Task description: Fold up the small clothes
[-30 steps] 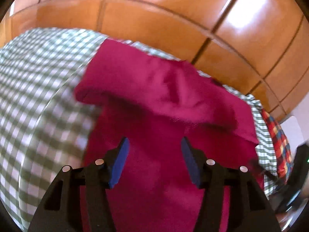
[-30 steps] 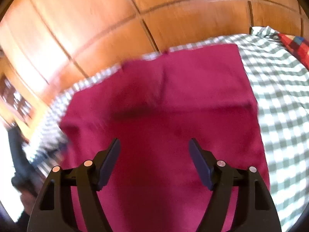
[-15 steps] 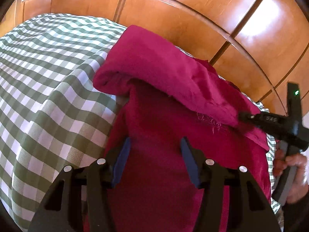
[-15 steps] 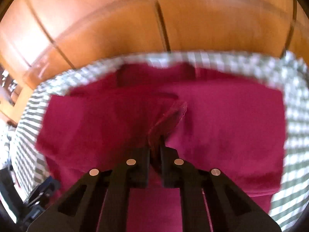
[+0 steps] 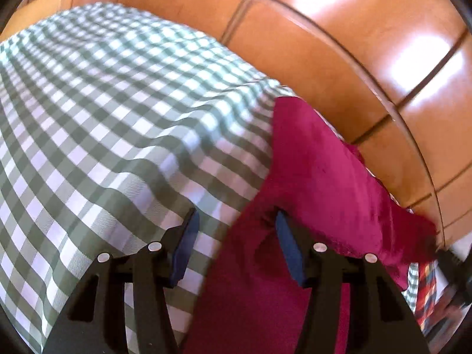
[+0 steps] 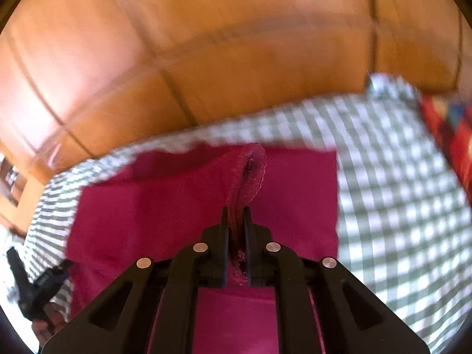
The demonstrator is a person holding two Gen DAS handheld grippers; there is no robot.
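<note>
Since a second ago the right gripper (image 6: 236,215) has closed, and a hemmed fold of the magenta garment (image 6: 188,206) now stands pinched up between its black fingers. Meanwhile the left gripper (image 5: 236,224) has slid sideways, so it now straddles the garment's left edge, jaws about half open and gripping nothing; one blue pad (image 5: 185,242) hangs over the green checked tablecloth (image 5: 103,124), the other over magenta fabric. Further off, the garment lies spread on the cloth, reaching near the table's far edge. A red plaid cloth (image 6: 454,147) sits at the right. Beyond is glossy orange tiled floor (image 6: 221,44).
</note>
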